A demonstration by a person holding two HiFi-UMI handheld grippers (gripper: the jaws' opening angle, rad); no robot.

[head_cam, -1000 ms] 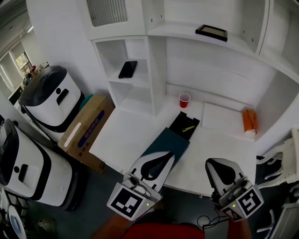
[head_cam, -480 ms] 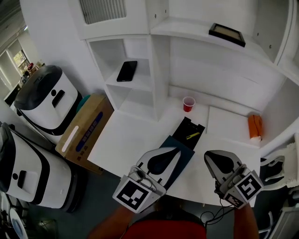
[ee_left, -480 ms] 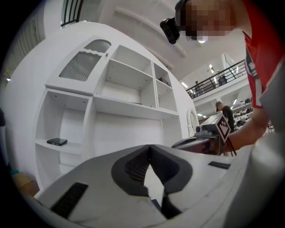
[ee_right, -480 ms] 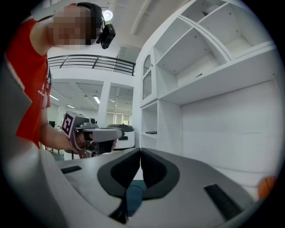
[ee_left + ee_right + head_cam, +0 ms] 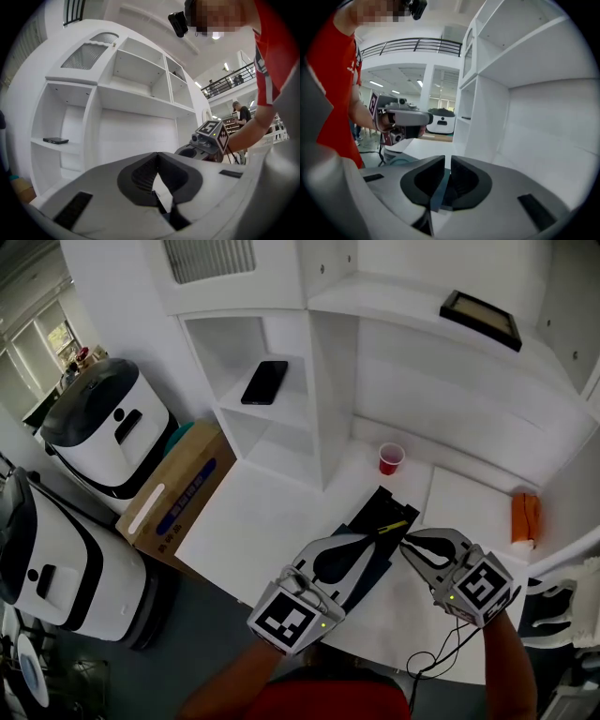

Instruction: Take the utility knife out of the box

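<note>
1. Left tool and right tool have come forward across the bench to the box since a second ago. The right jaws have just been opening, with nothing between them.
2. Box: open on the bench, right at both tool tips.
3. Left tool: jaws together, empty, held about level, tip over the box's near end.
4. Right tool: narrow gap, nose tipped down, tip just beside the knife.
5. Knife: yellow, lying in the box, ungripped. Approach looks done; grasp and lift-out remain.

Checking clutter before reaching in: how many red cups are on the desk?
1: the small red plastic cup stands near the back wall, beyond the open black box.
</note>
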